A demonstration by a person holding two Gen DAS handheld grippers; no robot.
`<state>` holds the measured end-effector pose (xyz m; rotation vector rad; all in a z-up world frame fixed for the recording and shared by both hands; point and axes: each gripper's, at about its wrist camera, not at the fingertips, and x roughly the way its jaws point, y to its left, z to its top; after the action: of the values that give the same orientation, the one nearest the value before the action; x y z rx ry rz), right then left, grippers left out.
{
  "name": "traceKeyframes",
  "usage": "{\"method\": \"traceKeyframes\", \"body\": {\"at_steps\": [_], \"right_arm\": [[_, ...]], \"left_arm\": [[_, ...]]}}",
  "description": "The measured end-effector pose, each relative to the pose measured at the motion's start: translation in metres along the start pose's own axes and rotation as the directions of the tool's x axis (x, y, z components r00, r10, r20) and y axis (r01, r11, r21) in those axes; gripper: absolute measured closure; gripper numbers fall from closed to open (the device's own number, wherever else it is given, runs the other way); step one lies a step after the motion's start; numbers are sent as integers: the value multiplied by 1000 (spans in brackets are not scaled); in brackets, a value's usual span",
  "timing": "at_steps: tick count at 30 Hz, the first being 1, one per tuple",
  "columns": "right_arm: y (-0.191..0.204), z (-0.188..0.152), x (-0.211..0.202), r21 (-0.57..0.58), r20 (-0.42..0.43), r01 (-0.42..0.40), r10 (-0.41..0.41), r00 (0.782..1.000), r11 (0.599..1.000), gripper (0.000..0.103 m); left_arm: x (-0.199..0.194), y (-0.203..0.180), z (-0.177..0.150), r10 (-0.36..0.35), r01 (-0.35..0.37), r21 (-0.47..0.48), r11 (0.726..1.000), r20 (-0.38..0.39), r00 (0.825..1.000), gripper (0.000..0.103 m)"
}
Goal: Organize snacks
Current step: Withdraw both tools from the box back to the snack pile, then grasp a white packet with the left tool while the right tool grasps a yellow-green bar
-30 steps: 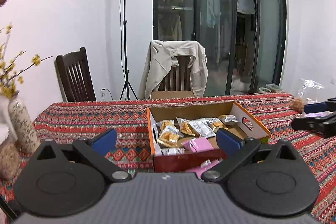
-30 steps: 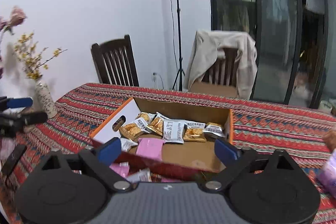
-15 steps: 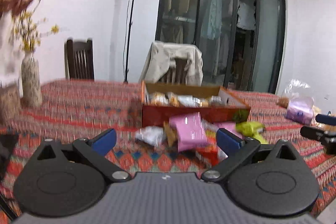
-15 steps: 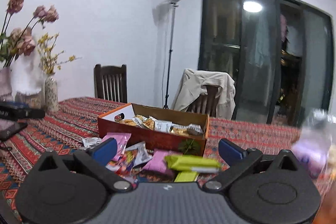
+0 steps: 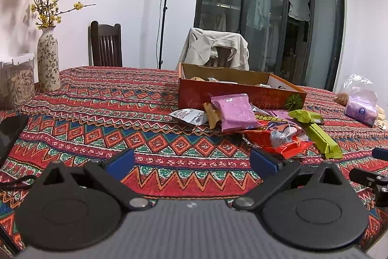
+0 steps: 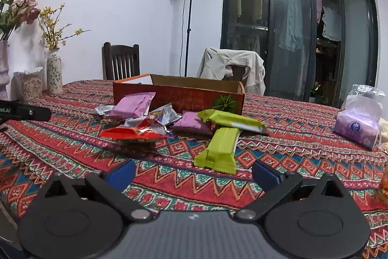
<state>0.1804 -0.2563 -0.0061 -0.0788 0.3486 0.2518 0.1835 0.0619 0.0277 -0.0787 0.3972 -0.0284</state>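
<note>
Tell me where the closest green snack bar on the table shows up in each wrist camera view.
Left wrist: green snack bar lies right of centre, at the right edge of the snack pile, angled toward the lower right.
Right wrist: green snack bar lies just right of centre, nearest the camera, ahead of the open jaws.
Shared landmark: the green round sticker on the red box front.

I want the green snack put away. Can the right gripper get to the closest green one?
Probably yes. The right gripper is open and empty, and the nearest green packet lies flat just ahead on the tablecloth, with nothing between them.
</note>
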Motion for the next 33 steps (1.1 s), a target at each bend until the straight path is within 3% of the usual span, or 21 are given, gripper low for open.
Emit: {"method": "traceKeyframes", "body": {"at_steps": [8,16,22,27,30,33], "right_arm": [[-4,8,15,53,-46,-13,15,999,999,2],[-28,40,61,159,-90,-1,15,996,987,2],[-65,65,133,323,-165,58,-5,986,945,2],[-84,79,190,408,-236,102,-3,972,907,3],[-88,85,217,402,-269,157,-47,962,902,7],[-87,88,235,340,-298,205,-102,949,918,13]], "left_arm": [[15,1,4,-4,4,16,1000,-9,1000,0],[76,5,40,-14,15,148,989,-11,1000,2],[149,11,64,-87,111,213,971,-121,989,15],[198,19,70,-110,154,207,966,-211,971,20],[214,20,72,-130,178,190,966,-239,962,22],[223,18,70,-146,199,185,962,-268,952,30]]}}
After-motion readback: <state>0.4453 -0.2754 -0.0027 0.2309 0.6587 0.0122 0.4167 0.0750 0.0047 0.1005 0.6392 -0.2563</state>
